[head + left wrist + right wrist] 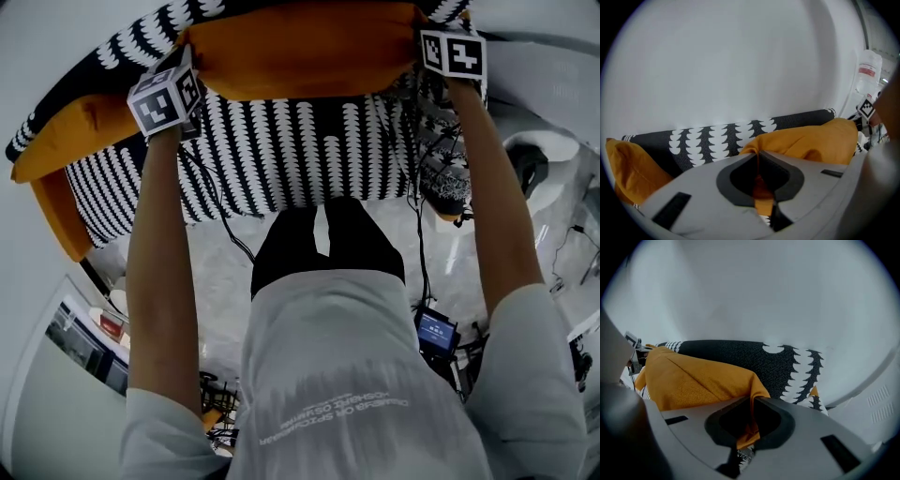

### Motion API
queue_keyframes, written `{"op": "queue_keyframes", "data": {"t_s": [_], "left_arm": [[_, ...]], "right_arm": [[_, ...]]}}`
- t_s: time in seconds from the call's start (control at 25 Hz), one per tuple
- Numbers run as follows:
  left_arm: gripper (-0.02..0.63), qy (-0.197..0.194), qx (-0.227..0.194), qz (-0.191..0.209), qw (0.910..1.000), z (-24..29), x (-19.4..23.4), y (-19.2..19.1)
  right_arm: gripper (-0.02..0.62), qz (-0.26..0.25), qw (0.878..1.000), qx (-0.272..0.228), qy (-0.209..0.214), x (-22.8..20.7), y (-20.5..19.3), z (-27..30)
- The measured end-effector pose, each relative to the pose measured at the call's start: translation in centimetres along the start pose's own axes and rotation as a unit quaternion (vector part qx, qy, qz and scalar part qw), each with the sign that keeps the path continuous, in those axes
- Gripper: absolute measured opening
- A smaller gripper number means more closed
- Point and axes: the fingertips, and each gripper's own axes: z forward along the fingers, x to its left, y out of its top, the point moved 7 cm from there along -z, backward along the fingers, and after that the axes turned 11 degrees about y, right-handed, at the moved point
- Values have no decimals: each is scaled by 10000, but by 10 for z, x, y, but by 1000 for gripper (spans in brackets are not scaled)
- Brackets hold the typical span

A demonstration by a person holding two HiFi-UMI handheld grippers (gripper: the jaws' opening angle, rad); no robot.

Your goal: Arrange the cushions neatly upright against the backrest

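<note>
Orange fabric cushion (309, 52) pinched at opposite corners by your left hand-held gripper (758, 157) and right hand-held gripper (752, 401), before the black-and-white patterned sofa backrest (787, 366).

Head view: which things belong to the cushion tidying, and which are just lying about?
Job: plain orange fabric cushion, pinched by left gripper and right gripper; second orange cushion; black-and-white patterned sofa.
Lying about: small blue-lit screen; white container with red label.
</note>
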Motion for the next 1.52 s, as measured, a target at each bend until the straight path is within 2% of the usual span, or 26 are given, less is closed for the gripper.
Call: {"op": "queue_keyframes", "data": {"t_s": [0.08, 0.16, 0.24, 0.36, 0.56, 0.68, 0.88, 1.04, 1.16, 1.4, 1.52], "left_arm": [[37, -46, -153, -87, 9998, 3, 4, -2], [46, 118, -288, -179, 9994, -6, 7, 3], [60, 227, -390, -442, 9980, -14, 9, 4], [83, 418, -399, -638, 9963, -37, 14, 6], [152, 144, -659, -682, 9954, -69, 16, 9], [164, 140, -817, -559, 9950, -90, 12, 7], [164, 28, -993, -125, 9950, -121, 7, -3], [166, -129, -1287, 161, 9915, -159, -9, -12], [166, -263, -1457, 205, 9888, -194, -19, -24], [124, -293, -1902, 118, 9812, -259, -25, -27], [28, -133, -2195, 204, 9753, -297, -18, -23]], "right_arm": [[20, 41, 10000, -11, 18, 0, 0, -6], [21, 165, 9998, -111, 65, -1, -1, -16], [21, 363, 9989, -239, 158, -4, -3, -27], [29, 451, 9982, -300, 273, -3, -6, -43], [62, 256, 9989, -286, 262, 3, -13, -68], [93, 194, 9990, -352, 215, 10, -18, -87], [101, 184, 9960, -870, 48, 28, -20, -127], [100, -41, 9926, -1210, -136, 44, -20, -170], [100, -303, 9879, -1517, -148, 72, -22, -204], [97, -856, 9772, -1939, -77, 136, -26, -266], [53, -961, 9704, -2214, -54, 165, -25, -301]]}}
